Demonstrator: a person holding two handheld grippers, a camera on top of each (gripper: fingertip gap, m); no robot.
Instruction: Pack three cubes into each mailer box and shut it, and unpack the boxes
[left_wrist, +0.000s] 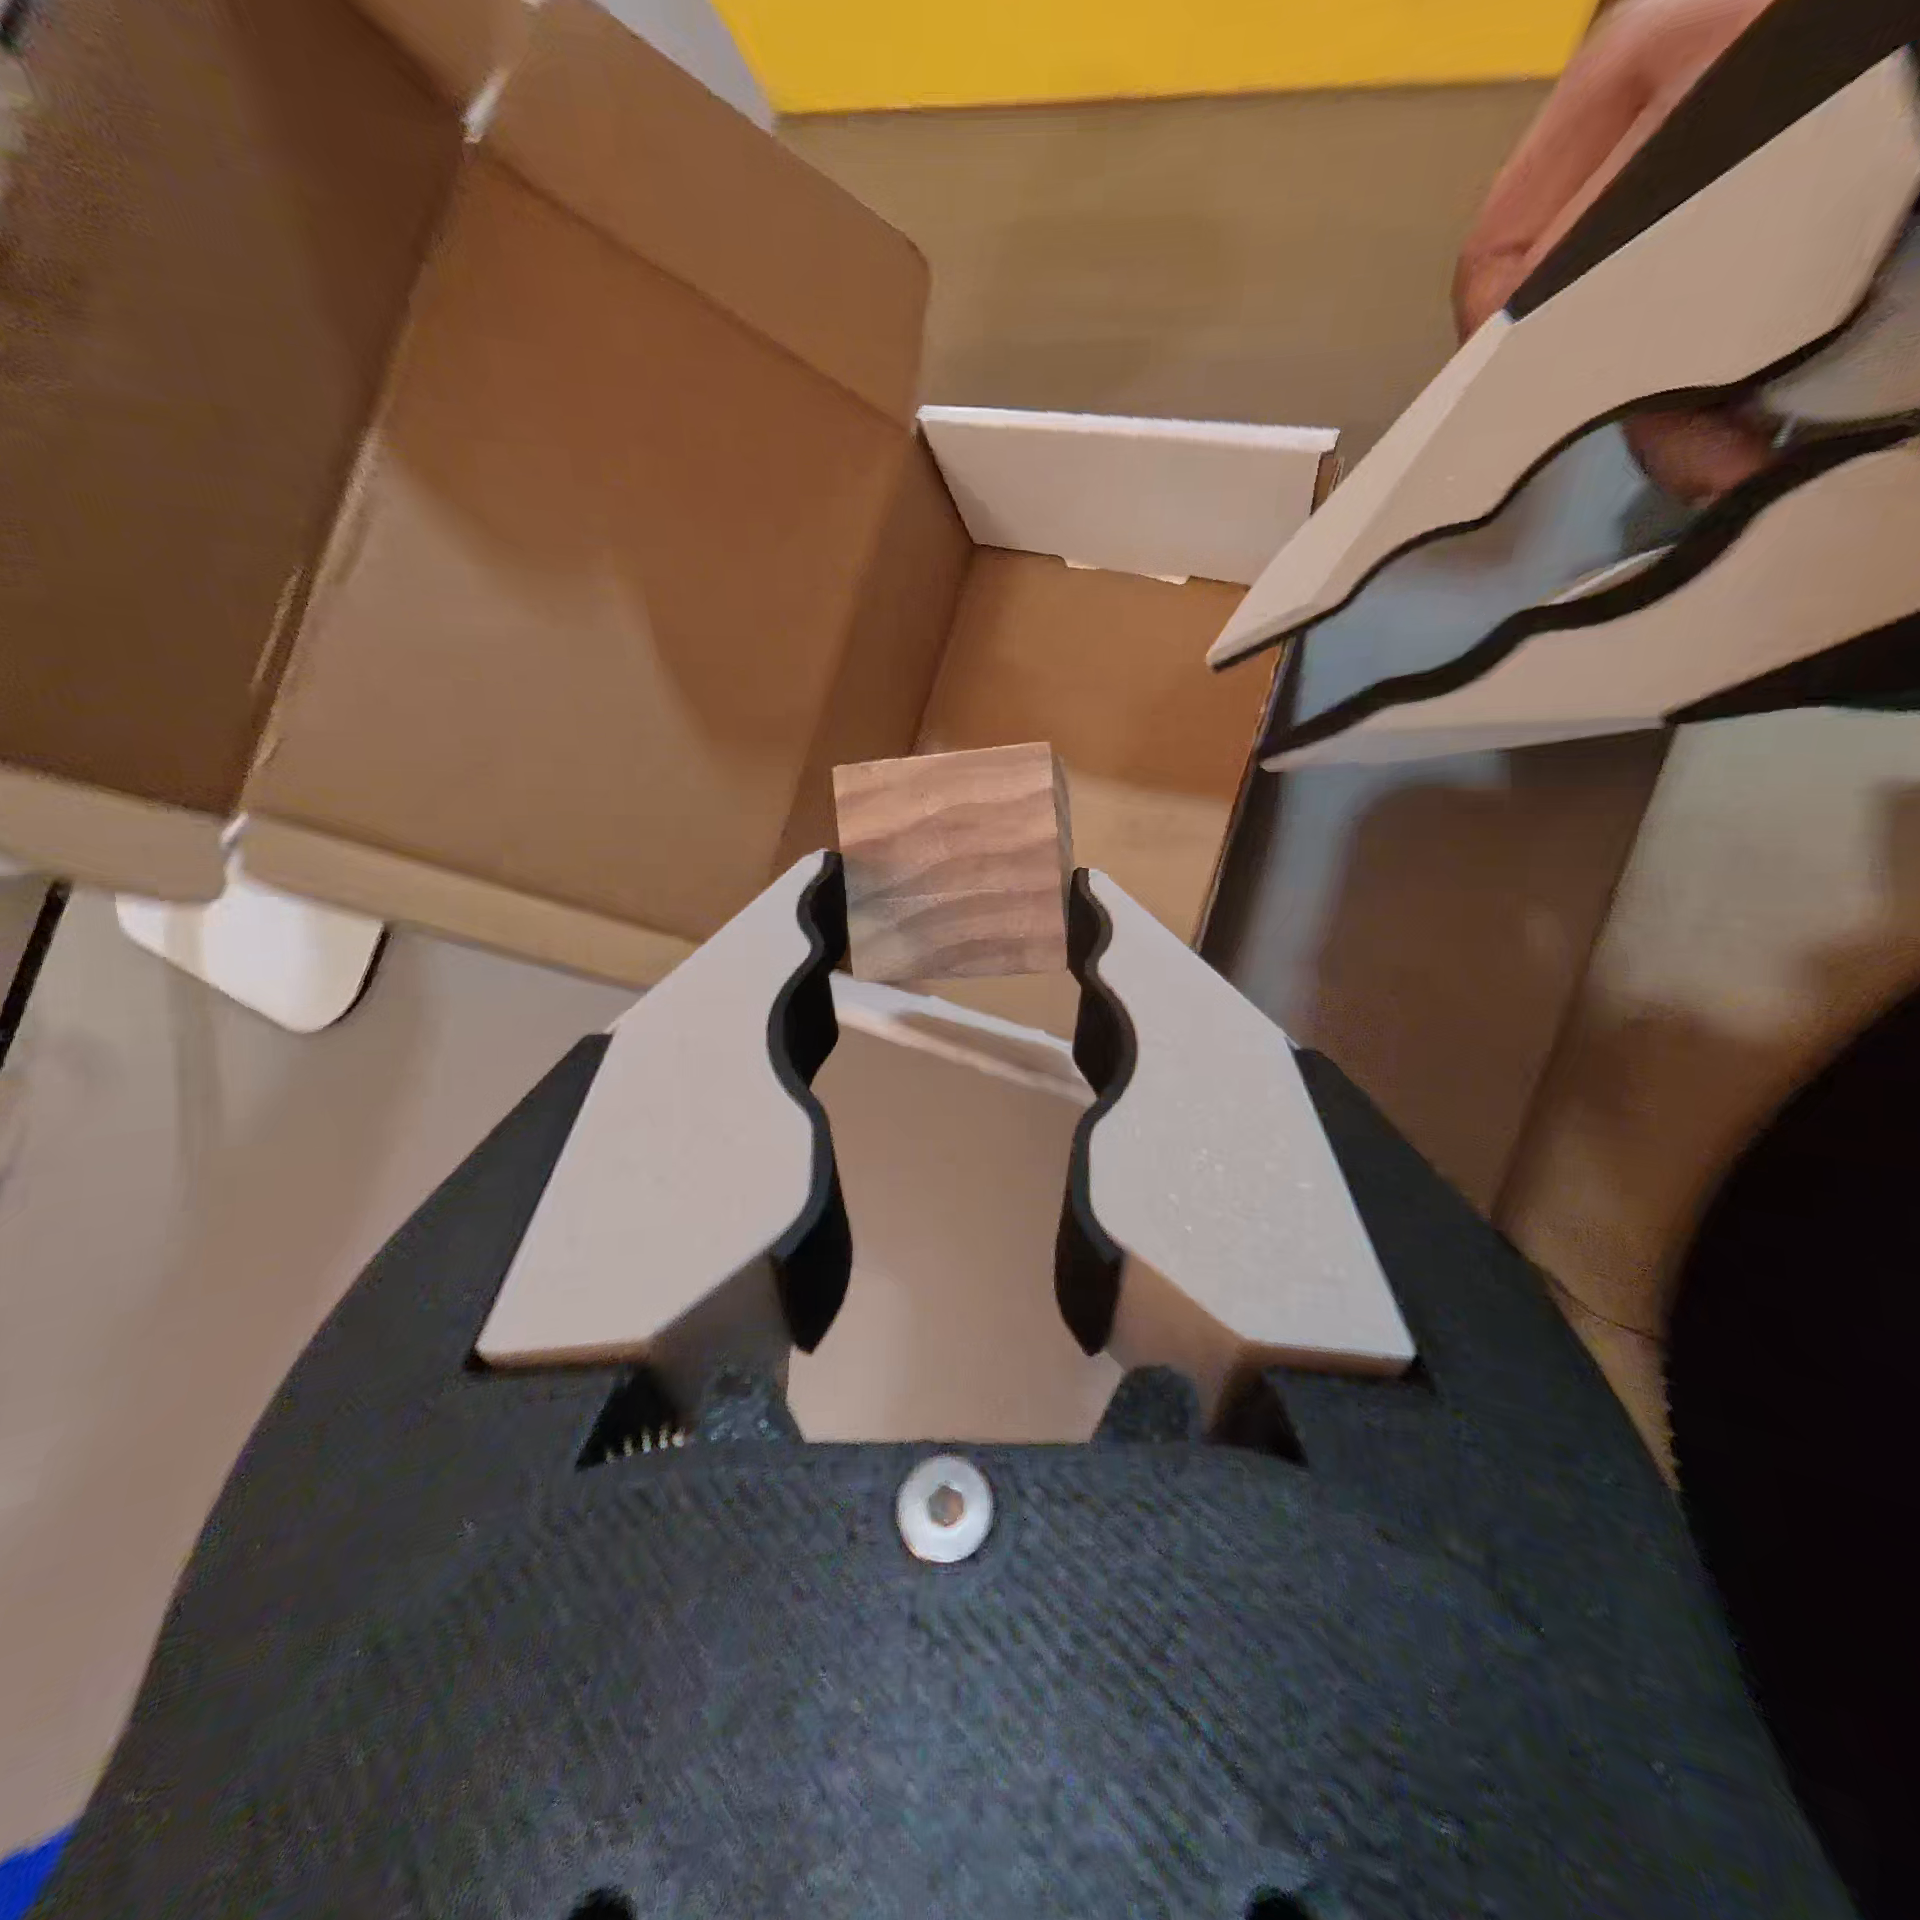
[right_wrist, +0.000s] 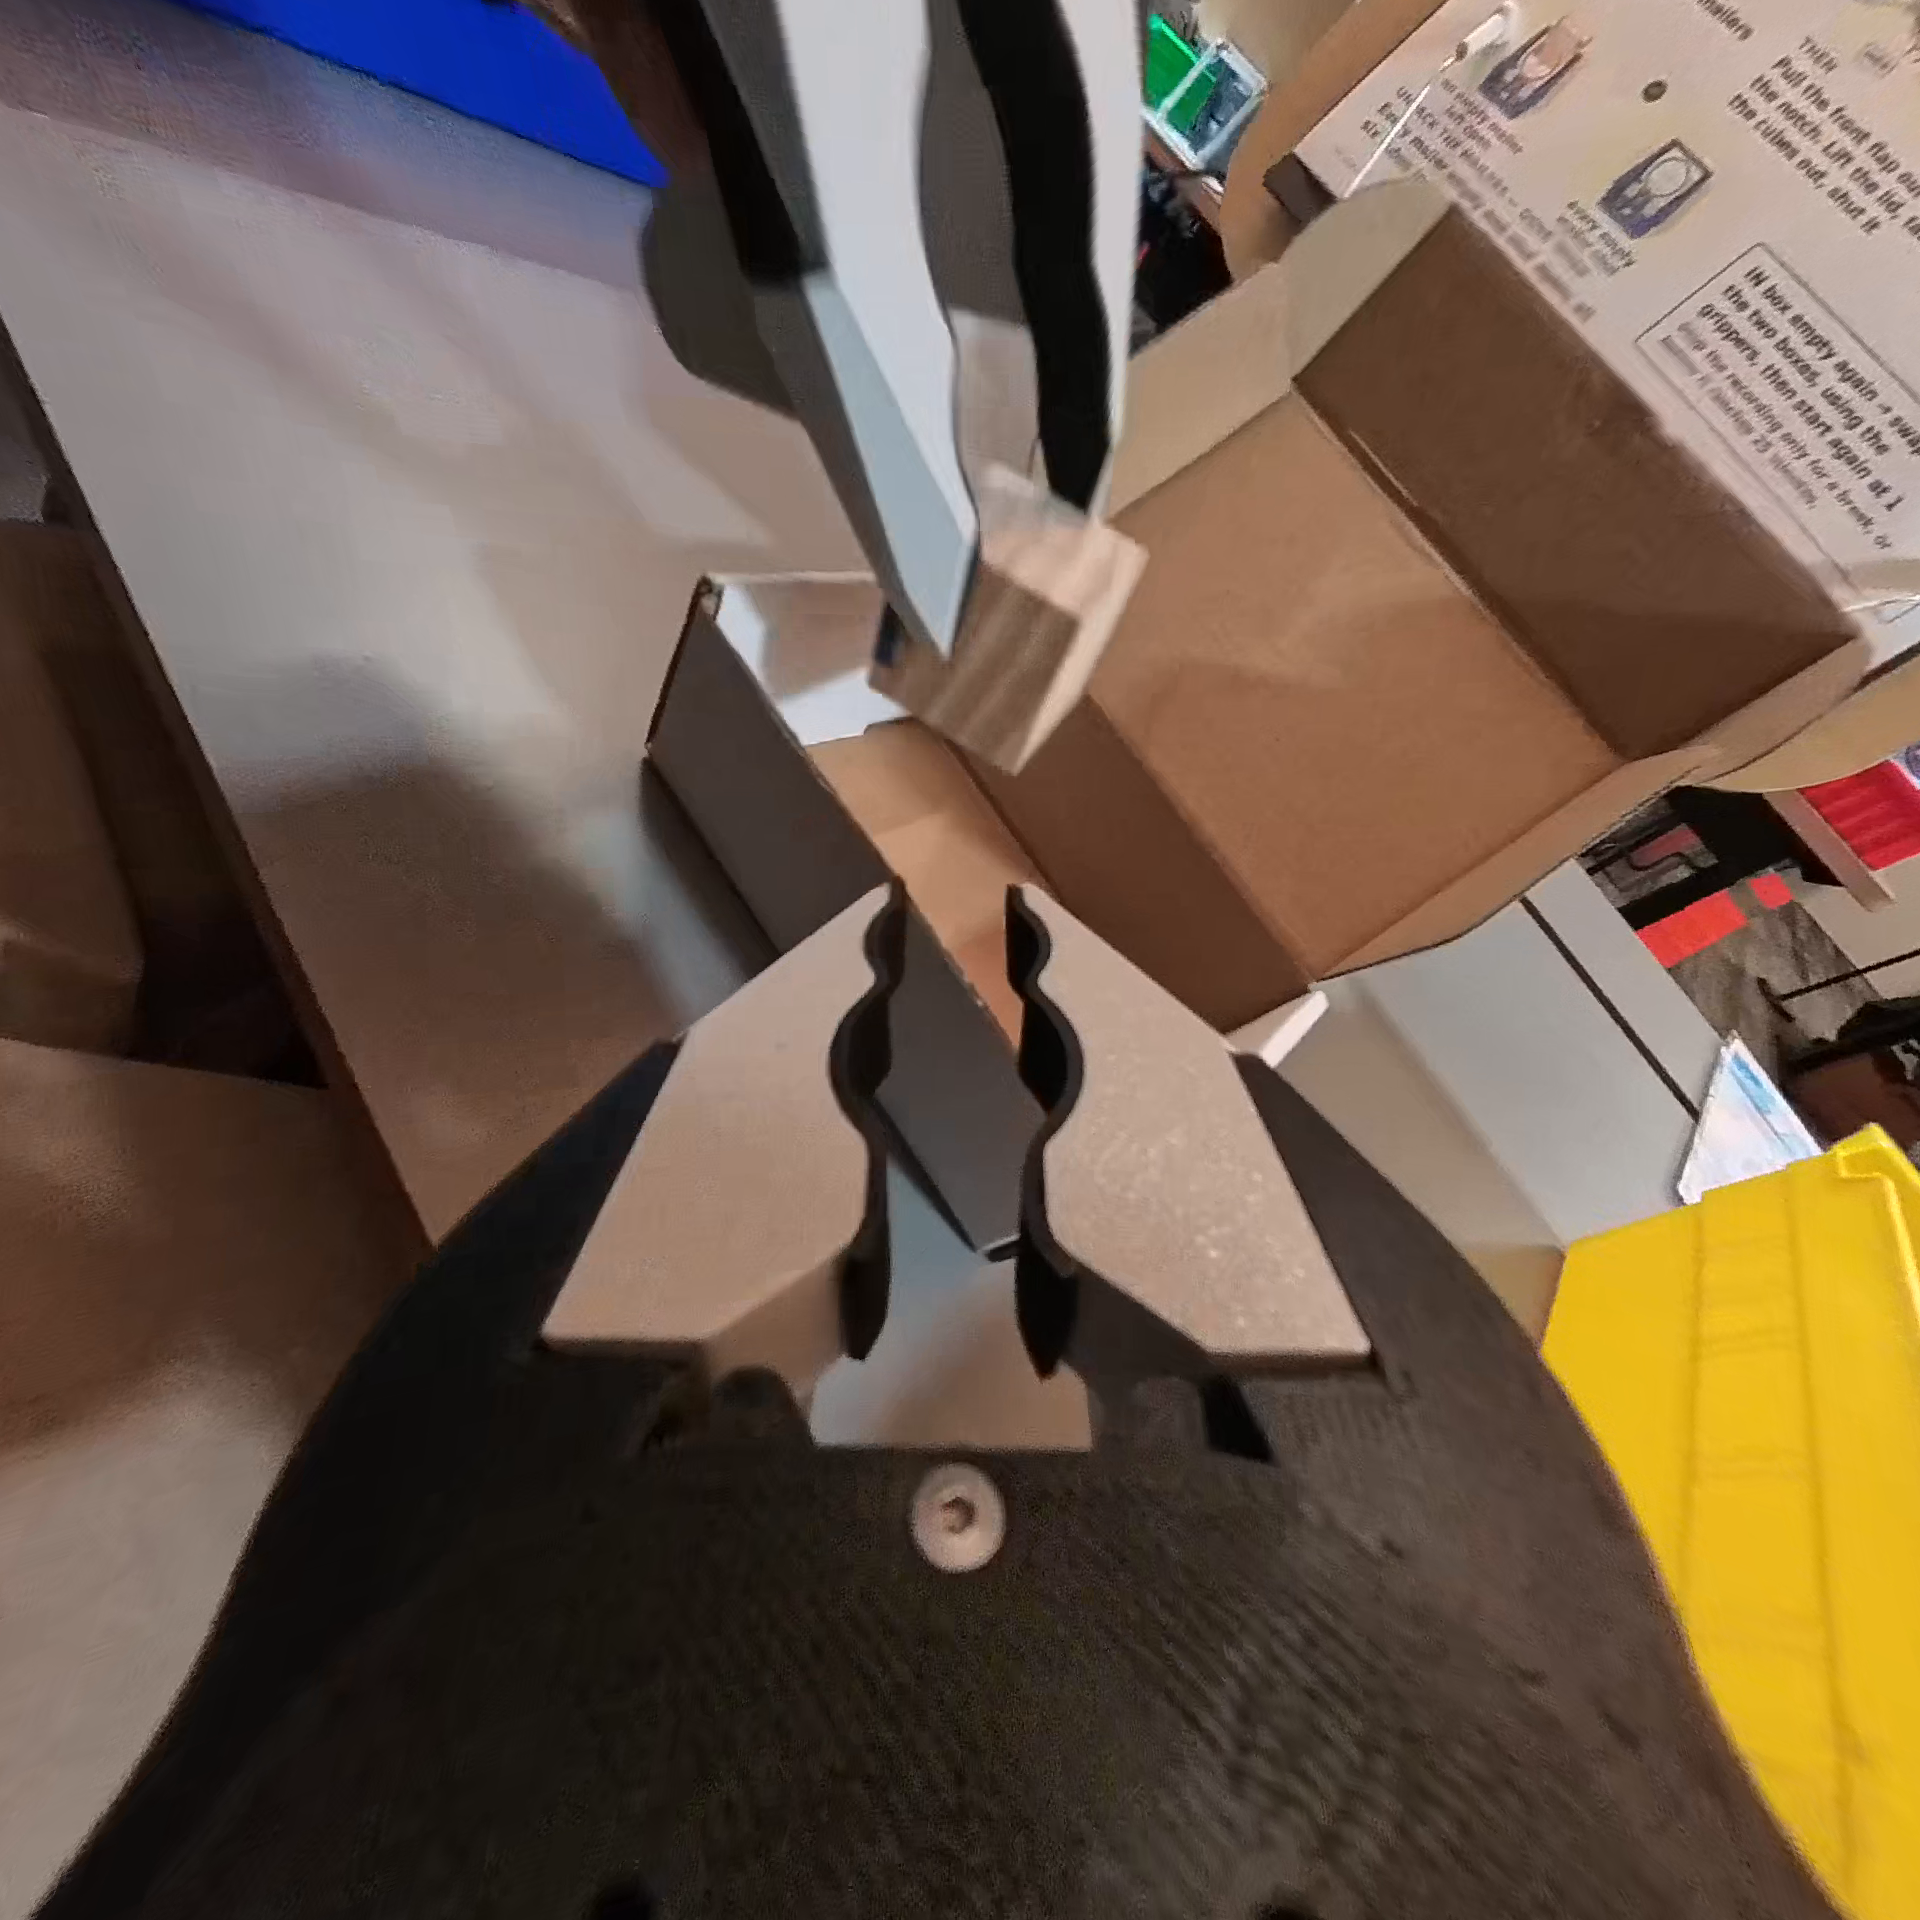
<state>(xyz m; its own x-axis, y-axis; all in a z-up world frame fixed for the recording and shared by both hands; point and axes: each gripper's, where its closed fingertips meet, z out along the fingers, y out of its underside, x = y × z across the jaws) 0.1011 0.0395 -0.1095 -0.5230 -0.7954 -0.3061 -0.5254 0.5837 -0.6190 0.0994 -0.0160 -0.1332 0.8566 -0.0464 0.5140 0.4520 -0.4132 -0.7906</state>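
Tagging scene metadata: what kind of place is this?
Probably a lab or office data-collection bench, not a home: a printed instruction sheet propped behind the open mailer box, a yellow plastic bin, and cluttered floor and gear beyond the table.

Count of things in view
One cube (left_wrist: 951, 871), one open box (left_wrist: 582, 582), two grippers, one yellow bin (right_wrist: 1756, 1455), one printed sheet (right_wrist: 1766, 260).

The left gripper (left_wrist: 954, 883) hangs tilted downward, its two fingers clamped on a cube (left_wrist: 951, 864) at the tips. The right gripper (right_wrist: 954, 902) reaches in from the side, jaws slightly parted around nothing, a hand (left_wrist: 1538, 187) behind it.
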